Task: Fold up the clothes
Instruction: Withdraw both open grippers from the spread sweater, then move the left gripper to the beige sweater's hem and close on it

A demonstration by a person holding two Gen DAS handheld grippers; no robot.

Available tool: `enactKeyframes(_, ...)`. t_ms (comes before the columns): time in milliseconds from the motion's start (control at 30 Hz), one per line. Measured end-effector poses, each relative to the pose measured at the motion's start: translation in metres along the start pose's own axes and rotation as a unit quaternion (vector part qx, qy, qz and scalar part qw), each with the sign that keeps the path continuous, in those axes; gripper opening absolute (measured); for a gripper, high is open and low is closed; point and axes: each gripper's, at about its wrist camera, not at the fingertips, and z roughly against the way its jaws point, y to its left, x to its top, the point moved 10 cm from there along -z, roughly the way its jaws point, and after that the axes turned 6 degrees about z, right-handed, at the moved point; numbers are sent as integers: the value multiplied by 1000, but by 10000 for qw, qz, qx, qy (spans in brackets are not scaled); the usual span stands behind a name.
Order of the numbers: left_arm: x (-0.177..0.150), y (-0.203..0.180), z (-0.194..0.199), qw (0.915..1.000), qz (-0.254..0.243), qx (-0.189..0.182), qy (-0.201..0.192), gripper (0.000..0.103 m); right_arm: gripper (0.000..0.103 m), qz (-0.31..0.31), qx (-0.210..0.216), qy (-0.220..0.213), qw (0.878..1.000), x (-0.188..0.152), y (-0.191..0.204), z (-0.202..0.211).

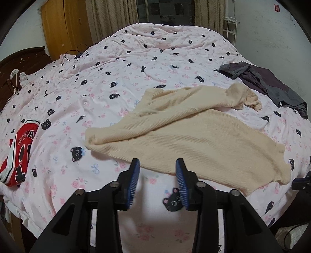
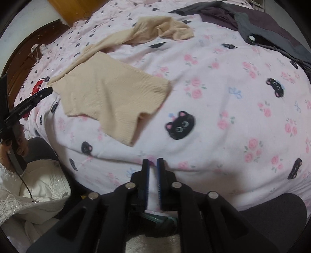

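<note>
- Bedding: pink quilt cover printed with black cat faces and small roses (image 1: 120,64), spread over the whole bed and wrinkled throughout.
- Cream ribbed knit sweater (image 1: 194,134), lying flat on the quilt cover near the front edge of the bed; one sleeve is folded diagonally across the body, its cuff at the sweater's left end, and the other sleeve end sits bunched at the far right. In the right wrist view the same sweater (image 2: 108,93) lies to the upper left, with its hem corner turned under.
- Dark grey and purple garment (image 1: 272,85), crumpled on the quilt cover just beyond the sweater's bunched sleeve, apart from it.
- Red sports jersey with white lettering and trim (image 1: 19,153), at the left edge of the bed, well apart from the sweater.
- Left claw (image 1: 157,165), blue-padded jaws parted, nothing between them; its tips stand at the sweater's near edge, and contact cannot be told.
- Right claw (image 2: 153,162), jaws only slightly parted, a narrow gap with no cloth in it, over bare quilt cover, clear of the sweater.
- Person's hand (image 2: 5,148) with dark nails, holding the left claw's handle at the left edge of the right wrist view, above a white jacket sleeve.
- Orange-brown wooden wardrobe (image 1: 64,25) and beige curtains (image 1: 110,17), behind the bed.
</note>
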Motion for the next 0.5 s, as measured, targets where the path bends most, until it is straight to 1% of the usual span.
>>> enactKeyframes(33, 5, 4, -1, 10000, -3, -19, -8, 45, 21, 15, -44, -60, 10000, 3, -3, 4)
enactKeyframes(67, 13, 8, -2, 10000, -12, -40, -26, 50, 27, 30, -88, -120, 9999, 6, -6, 9)
enactKeyframes(100, 21, 12, -3, 10000, -22, -60, -44, 55, 30, 46, -129, -181, 9997, 9, -9, 13)
enactKeyframes(200, 51, 22, -10, 9997, -14, -221, -48, 64, 30, 118, -169, -383, 9991, 27, -15, 28)
enactKeyframes(300, 83, 28, -24, 9992, -15, -398, -28, 65, 31, 215, -220, -535, 9981, 48, -18, 38)
enactKeyframes(333, 89, 28, -30, 9991, -30, -431, 9, 66, 31, 250, -249, -566, 9978, 54, -18, 39)
enactKeyframes(433, 109, 26, -56, 9982, -177, -554, 170, 66, 31, 327, -303, -645, 9969, 72, -18, 40)
enactKeyframes(500, 116, 21, -81, 9963, -272, -707, 417, 66, 31, 349, -297, -669, 9967, 80, -18, 38)
